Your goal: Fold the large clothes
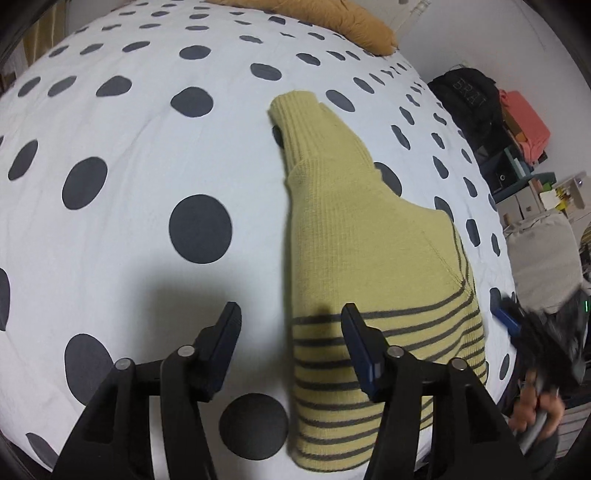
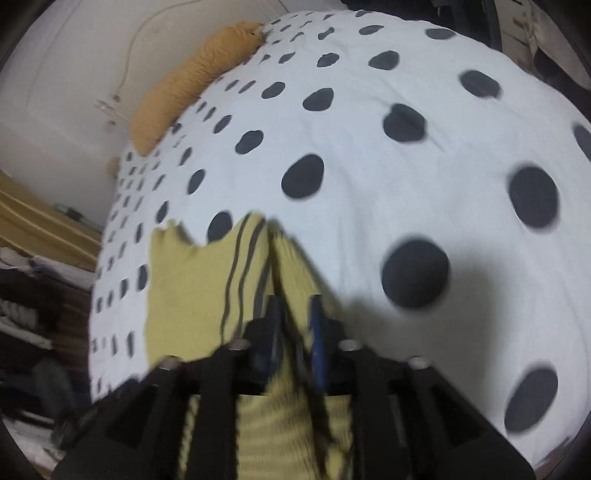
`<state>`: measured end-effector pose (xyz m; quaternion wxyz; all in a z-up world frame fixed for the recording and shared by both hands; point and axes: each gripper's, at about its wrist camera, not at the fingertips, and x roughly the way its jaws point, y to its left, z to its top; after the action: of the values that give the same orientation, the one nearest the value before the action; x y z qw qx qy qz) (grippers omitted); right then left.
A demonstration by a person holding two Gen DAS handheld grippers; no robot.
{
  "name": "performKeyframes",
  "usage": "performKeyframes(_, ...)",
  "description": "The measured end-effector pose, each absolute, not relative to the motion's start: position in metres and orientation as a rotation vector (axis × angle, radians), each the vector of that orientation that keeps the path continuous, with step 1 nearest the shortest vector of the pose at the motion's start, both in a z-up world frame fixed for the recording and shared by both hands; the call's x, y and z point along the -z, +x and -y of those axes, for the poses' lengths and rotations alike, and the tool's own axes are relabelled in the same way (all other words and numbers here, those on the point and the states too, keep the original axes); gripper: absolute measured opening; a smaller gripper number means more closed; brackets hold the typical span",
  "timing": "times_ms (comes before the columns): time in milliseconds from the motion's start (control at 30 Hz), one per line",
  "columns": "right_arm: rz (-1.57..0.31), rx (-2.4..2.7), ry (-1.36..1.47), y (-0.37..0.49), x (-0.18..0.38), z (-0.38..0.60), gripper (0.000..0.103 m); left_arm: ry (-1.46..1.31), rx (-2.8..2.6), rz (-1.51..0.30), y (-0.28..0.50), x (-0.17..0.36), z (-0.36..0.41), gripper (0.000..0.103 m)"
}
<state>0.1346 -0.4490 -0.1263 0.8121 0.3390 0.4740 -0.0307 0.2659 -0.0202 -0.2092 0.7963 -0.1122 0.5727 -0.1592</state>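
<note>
A pale yellow knit sweater [image 1: 369, 240] with dark stripes lies folded into a long narrow shape on the white bedspread [image 1: 147, 147] with dark dots. My left gripper [image 1: 291, 314] hovers open over the sweater's striped end, its right finger [image 1: 354, 332] above the fabric and its left one above bare bedspread. Nothing is pinched between them. In the right wrist view, which is blurred, my right gripper [image 2: 295, 310] sits low over the sweater [image 2: 192, 280]. Its jaws stand a little apart with a fold of yellow knit in the gap. The left wrist view shows the right gripper [image 1: 517, 325] at the sweater's right edge, held by a hand [image 1: 535, 410].
A mustard pillow [image 1: 354, 22] lies at the head of the bed, also seen in the right wrist view [image 2: 184, 92]. Shelves with a black bag [image 1: 465, 96] and pink items stand beyond the bed's right side. Clutter lies on the floor [image 2: 37, 295] past the other edge.
</note>
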Motion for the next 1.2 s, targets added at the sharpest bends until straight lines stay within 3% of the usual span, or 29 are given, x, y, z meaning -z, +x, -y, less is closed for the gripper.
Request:
performKeyframes(67,-0.977,0.087,0.762,0.089,0.123,0.452,0.084,-0.258,0.368,-1.238,0.270,0.214,0.015,0.063)
performKeyframes(167,-0.956,0.082,0.820,0.040,0.130,0.456,0.084,-0.279,0.403,-1.228,0.285,0.220,0.016,0.076)
performKeyframes(367,-1.009,-0.035,1.033,0.030,0.194,0.436,0.086,-0.272,0.512,-1.271,0.332,0.244,0.057,0.081)
performKeyframes(567,-0.966,-0.045,1.030,0.072,0.210,0.418,0.086,-0.220,0.535,-1.291,0.368,0.254,0.094,0.085)
performKeyframes(633,-1.003,0.002,0.940,0.087,0.207,0.412,0.068,-0.166,0.504,-1.294,0.377,0.255,0.106,0.075)
performKeyframes(667,-1.018,0.026,0.889,0.093,0.204,0.408,0.058,-0.132,0.482,-1.292,0.379,0.255,0.112,0.055)
performKeyframes(700,-1.032,0.036,0.844,0.099,0.200,0.403,0.043,-0.096,0.453,-1.291,0.378,0.254,0.117,0.047)
performKeyframes(867,-1.047,0.100,0.684,0.106,0.165,0.377,0.035,-0.054,0.366,-1.237,0.372,0.225,0.120,0.018)
performKeyframes(1033,-0.993,0.033,0.799,0.107,0.132,0.351,0.033,-0.112,0.353,-1.199,0.379,0.169,0.082,0.014)
performKeyframes(1100,-0.986,-0.024,0.841,0.109,0.127,0.330,0.033,-0.073,0.314,-1.150,0.380,0.140,0.060,0.008)
performKeyframes(1133,-0.996,-0.039,0.820,0.110,0.127,0.313,0.032,-0.049,0.283,-1.114,0.378,0.128,0.048,0.000)
performKeyframes(1200,-1.028,-0.050,0.782,0.111,0.135,0.287,0.032,0.063,0.194,-1.008,0.387,0.106,0.024,0.000)
